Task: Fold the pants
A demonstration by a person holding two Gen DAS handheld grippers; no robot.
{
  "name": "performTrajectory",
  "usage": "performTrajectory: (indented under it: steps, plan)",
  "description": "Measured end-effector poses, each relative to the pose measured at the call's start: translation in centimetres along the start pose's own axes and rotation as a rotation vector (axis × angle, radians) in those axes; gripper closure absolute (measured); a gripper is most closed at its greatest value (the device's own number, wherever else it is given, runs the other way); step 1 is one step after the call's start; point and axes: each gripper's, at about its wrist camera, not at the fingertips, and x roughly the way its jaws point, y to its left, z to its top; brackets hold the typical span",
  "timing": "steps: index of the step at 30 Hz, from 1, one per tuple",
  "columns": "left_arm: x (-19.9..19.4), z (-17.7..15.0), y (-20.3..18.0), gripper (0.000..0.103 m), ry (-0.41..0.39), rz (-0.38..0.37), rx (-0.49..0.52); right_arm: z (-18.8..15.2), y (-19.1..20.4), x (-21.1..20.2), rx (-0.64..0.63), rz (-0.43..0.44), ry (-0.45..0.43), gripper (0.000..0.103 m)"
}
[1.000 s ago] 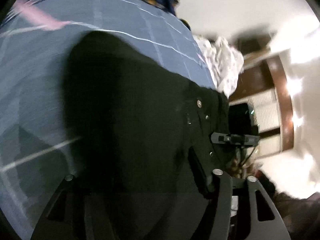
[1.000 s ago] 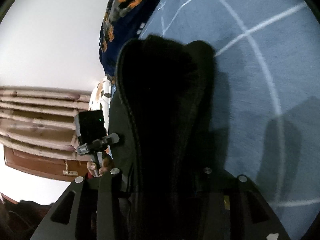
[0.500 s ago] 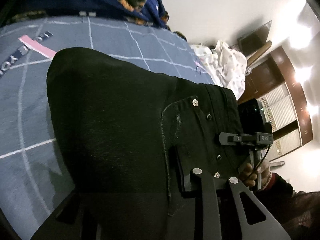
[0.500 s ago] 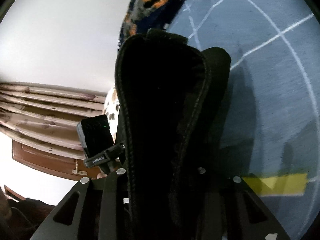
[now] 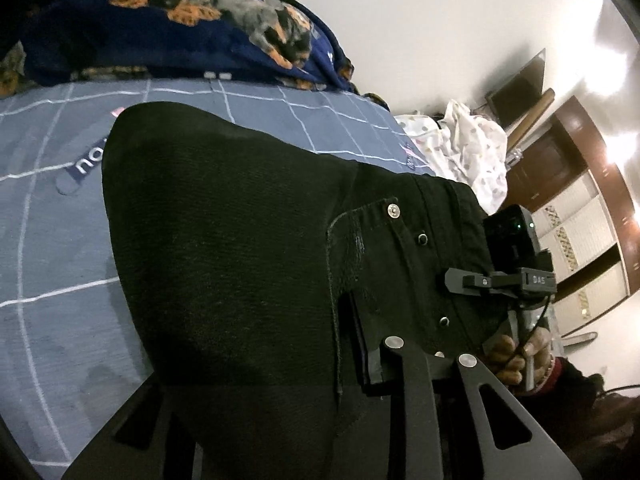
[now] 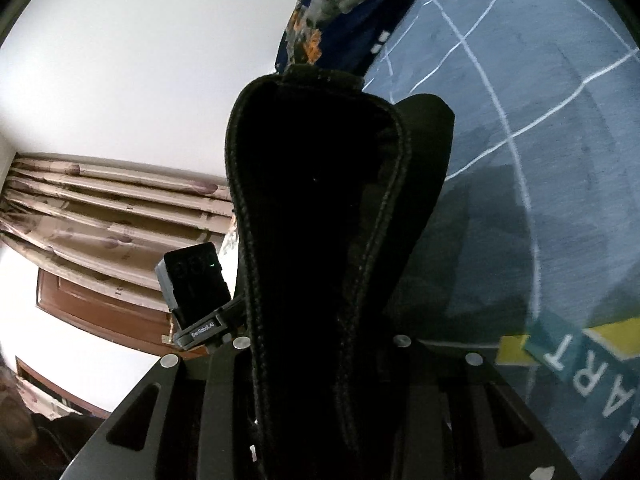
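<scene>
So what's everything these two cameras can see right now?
pants: one, black, lifted above the bed, clamped by both grippers
bedsheet: one, blue with white grid lines, under the pants
blanket: one, navy with orange pattern, at the bed's far edge
white cloth: one heap, beside the bed
curtain: one, beige, by the wall
left gripper: black, shut on pants
right gripper: black, shut on pants
hand: one, holding the right gripper's handle

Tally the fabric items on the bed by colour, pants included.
Black: 1, pants
Grey-blue checked: 1, sheet
Navy and orange: 1, blanket
White patterned: 1, cloth
Total: 4
</scene>
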Motion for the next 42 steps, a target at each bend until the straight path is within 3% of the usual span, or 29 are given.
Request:
performTrajectory:
  steps: [18,42]
  plan:
    - [-2.9,1.3,3.2,0.077,-0.048,0.140,0.005,0.9,2.3,4.1,-0.009,-0.022,0.054,0.073]
    - [-5.0,8.1,10.2,0.077,-0.121,0.284,-0.029,9.4,4.2,12.4,-0.027,-0.013,0.119,0.073]
